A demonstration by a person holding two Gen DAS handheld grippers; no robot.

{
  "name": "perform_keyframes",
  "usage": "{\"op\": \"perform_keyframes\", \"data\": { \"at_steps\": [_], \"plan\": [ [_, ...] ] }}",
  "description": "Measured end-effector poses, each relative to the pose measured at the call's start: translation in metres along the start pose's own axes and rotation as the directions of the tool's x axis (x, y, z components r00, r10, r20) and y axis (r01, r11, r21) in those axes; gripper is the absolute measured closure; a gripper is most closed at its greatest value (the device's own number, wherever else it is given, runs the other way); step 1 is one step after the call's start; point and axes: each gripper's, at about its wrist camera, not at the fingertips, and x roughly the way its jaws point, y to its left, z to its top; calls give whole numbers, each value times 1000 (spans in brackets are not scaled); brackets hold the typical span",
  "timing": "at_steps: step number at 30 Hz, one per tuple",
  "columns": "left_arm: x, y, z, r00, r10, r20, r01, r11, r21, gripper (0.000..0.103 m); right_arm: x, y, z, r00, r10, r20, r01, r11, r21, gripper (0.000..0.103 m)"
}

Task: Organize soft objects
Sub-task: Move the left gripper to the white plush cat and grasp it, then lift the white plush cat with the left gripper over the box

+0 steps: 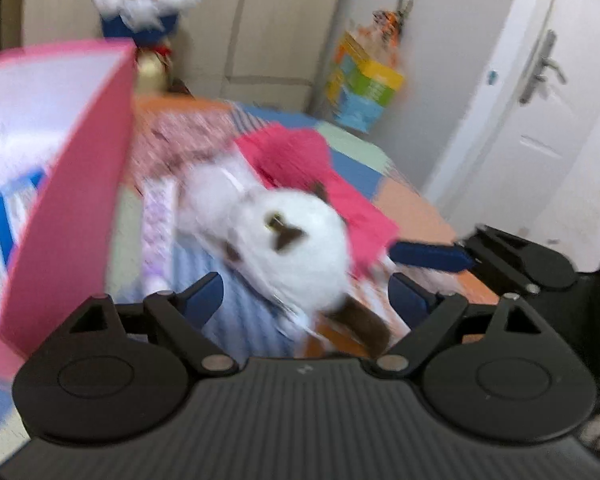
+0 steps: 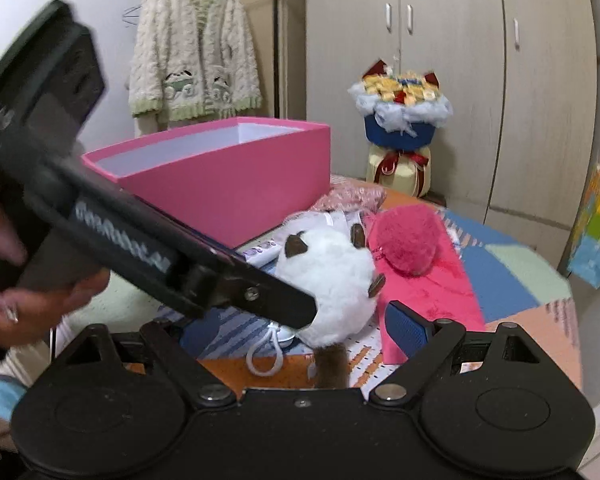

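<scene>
While blur smears the left wrist view, we see our left hand-held gripper (image 1: pixel 306 296) spread wide around the white plush toy (image 1: pixel 288 244), pink box (image 1: pixel 68 200) close left. Right wrist view: right hand-held gripper (image 2: pixel 296 330) agape, empty, plush on the bed (image 2: pixel 512 280).

Even, soft indoor light; no hard shadows or glare. Left wrist view heavily motion-blurred: plush toy (image 1: pixel 296 240) and pink box (image 1: pixel 72 184) smeared. Right wrist view sharper, wardrobe (image 2: pixel 452 80) lines bowed by fisheye distortion.
</scene>
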Motion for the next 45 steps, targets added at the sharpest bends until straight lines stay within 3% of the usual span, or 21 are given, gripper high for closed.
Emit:
{"op": "perform_keyframes", "data": {
  "at_steps": [3,6,10,14,17,19,22,26,40,45],
  "plan": [
    [6,-3,2,997,53,55,-55,997,50,14,15,-2,2,999,-12,-45,13,1000,21,11],
    [14,2,5,1000,8,24,-8,1000,10,15,29,-8,5,996,1,-90,5,998,60,11],
    [25,10,3,1000,-2,1,2,998,-67,33,41,-12,6,988,67,-137,-53,993,103,17],
    [35,19,-2,998,-62,-23,58,987,-150,43,49,-10,3,987,48,-156,-30,993,118,19],
    [34,16,-6,999,-51,3,51,988,-146,45,50,-5,4,989,11,-148,4,995,98,27],
    [33,15,-8,999,-43,12,44,989,-140,46,47,-3,3,990,-29,-139,42,995,88,39],
    [29,13,-11,999,-42,19,44,988,-149,48,39,1,2,993,-69,-92,78,992,95,45],
    [18,6,-14,999,-28,34,32,991,-129,48,33,11,0,992,-101,-73,106,992,69,45],
    [-26,-14,-36,1000,4,-10,-4,996,-93,48,-3,48,-6,989,-99,-115,106,993,59,45],
    [-48,-21,-45,1000,-25,-10,24,997,-77,49,-24,68,-7,982,-136,-127,144,988,52,43]
  ]
}}
